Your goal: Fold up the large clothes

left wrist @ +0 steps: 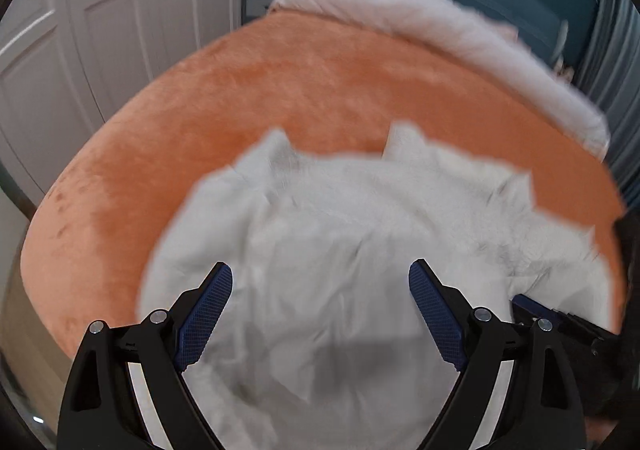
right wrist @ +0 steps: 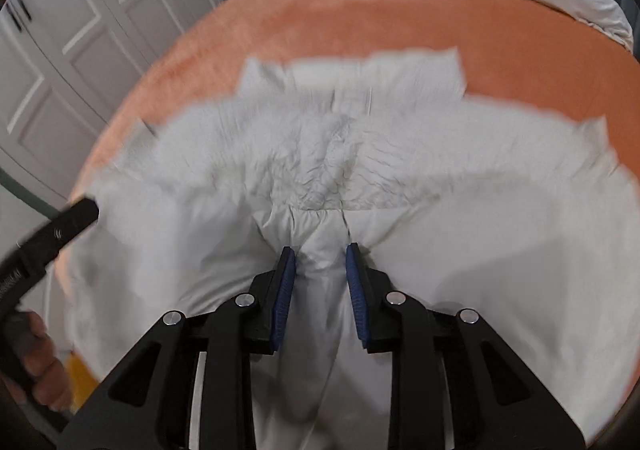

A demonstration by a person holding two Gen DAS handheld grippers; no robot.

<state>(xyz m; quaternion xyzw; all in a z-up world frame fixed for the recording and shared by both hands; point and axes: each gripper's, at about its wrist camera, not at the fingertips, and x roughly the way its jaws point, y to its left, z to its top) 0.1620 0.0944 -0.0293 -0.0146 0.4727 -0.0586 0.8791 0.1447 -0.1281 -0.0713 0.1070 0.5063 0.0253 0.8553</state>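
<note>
While both views are motion-blurred, the layout reads fine. White garment [right wrist: 400, 178] lies spread and wrinkled on the orange bed cover [left wrist: 280, 90], toward the near edge of the bed. My right hand-held gripper [right wrist: 320, 254] is clenched on a bunched fold of the garment: cloth sits pinched between the blue pads [right wrist: 285, 290], with creases fanning out from the pinch. My left hand-held gripper [left wrist: 320, 274] is released, jaws spread wide over the garment with nothing between them; I can't tell whether its tips touch the cloth. In the right wrist view my left hand [right wrist: 38, 366] shows at the lower left, wrapped round its black handle. Pale duvet [left wrist: 420, 14] is bunched along the far edge of the bed. White panelled wardrobe doors [right wrist: 80, 30] stand on the left.
</note>
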